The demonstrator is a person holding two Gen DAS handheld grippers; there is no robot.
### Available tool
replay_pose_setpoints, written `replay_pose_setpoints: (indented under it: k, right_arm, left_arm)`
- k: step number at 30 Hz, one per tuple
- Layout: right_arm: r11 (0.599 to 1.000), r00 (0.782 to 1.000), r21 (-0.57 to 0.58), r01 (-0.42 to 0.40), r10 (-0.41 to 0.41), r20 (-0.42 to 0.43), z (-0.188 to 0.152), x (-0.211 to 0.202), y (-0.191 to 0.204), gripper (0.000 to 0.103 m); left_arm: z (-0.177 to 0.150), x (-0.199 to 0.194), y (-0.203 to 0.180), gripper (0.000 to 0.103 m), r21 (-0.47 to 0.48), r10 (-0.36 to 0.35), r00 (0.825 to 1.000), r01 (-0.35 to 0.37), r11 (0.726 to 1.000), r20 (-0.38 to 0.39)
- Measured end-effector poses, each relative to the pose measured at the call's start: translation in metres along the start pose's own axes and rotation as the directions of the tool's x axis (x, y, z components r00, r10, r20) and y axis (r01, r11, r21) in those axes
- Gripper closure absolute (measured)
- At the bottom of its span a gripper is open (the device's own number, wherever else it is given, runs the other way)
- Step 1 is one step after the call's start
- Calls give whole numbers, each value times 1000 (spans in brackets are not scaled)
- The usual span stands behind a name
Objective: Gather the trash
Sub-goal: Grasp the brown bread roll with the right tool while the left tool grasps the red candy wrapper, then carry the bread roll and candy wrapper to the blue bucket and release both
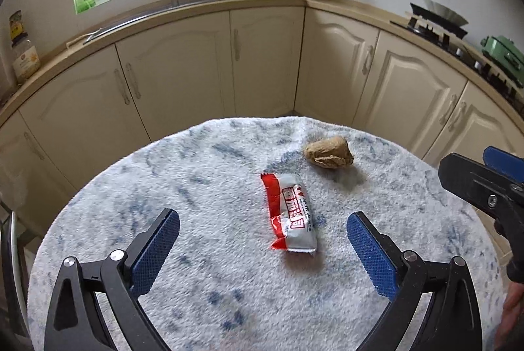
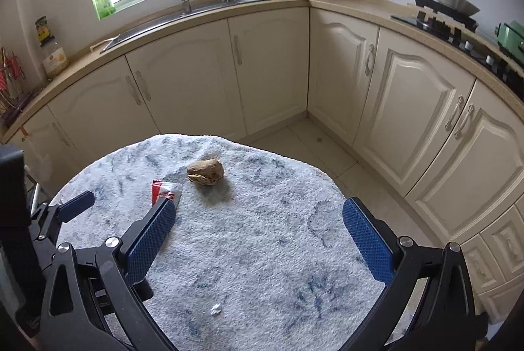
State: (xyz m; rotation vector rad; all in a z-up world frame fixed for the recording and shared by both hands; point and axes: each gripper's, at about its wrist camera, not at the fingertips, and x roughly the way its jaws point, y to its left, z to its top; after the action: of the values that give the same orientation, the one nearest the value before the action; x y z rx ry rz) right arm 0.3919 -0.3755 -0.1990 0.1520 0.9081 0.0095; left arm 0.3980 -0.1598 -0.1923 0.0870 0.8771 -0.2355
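The left gripper (image 1: pixel 263 226) tilts steeply downward, its blue-padded jaws spread wide with nothing pressed between them. The right gripper (image 2: pixel 258 218) tilts down alike, jaws equally wide and empty. In the left wrist view the right gripper enters at 3 o'clock, with part of a hand (image 1: pixel 511 311) at 4 o'clock.

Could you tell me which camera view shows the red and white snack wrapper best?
The left wrist view: the whole snack wrapper lies unobstructed on the fluffy mat. In the right wrist view only its red end shows, behind a blue pad.

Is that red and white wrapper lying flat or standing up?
Flat. The wrapper lies lengthwise on the fluffy cloth, crumpled at its near end.
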Motion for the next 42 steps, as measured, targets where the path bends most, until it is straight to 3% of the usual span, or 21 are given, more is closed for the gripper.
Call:
replay_pose_setpoints:
  k: [1,3,6,8,14,20,25,27,28,32,35,42]
  right_arm:
    - [1000,1000,-3,-5,5,-8,1,6,-1,0]
    - [1000,1000,-5,-18,18,-18,3,15,-2,0]
    - [1000,999,-17,-24,23,-31,6,25,0,1]
    - [999,999,-21,-32,31,-43,8,33,2,2]
    - [997,996,-57,-55,50,-76,11,57,20,7]
    - [991,990,-106,-85,72,-122,15,91,47,17]
    - [985,988,-159,-66,43,-146,14,112,65,36]
    - [983,991,-175,-61,38,-132,12,111,68,50]
    - [984,991,-168,-65,43,-130,11,109,68,59]
    - [985,987,-140,-103,84,-136,5,97,66,59]
    - [984,988,-134,-118,102,-120,-1,74,67,59]
    - [980,987,-116,-160,155,-51,-22,-14,71,59]
  left_arm:
    - [5,11,-3,14,7,-6,1000,6,1000,-15]
    - [4,27,-3,43,-4,-36,998,35,999,-56]
    - [8,39,1,59,-8,-38,998,37,999,-42]
    - [12,43,6,77,-18,-46,998,45,999,-36]
    - [22,48,30,81,-70,-110,994,108,992,-25]
    - [21,41,55,81,-113,-90,996,88,990,-7]
    - [26,35,73,81,-138,-70,997,71,988,7]
    - [26,32,77,81,-145,-70,998,71,987,10]
    - [28,33,79,81,-150,-73,997,74,986,13]
    - [29,24,82,81,-170,-91,996,94,981,27]
    - [13,-2,82,81,-177,-97,994,104,979,47]
    - [-17,-73,76,81,-168,-108,987,127,978,120]
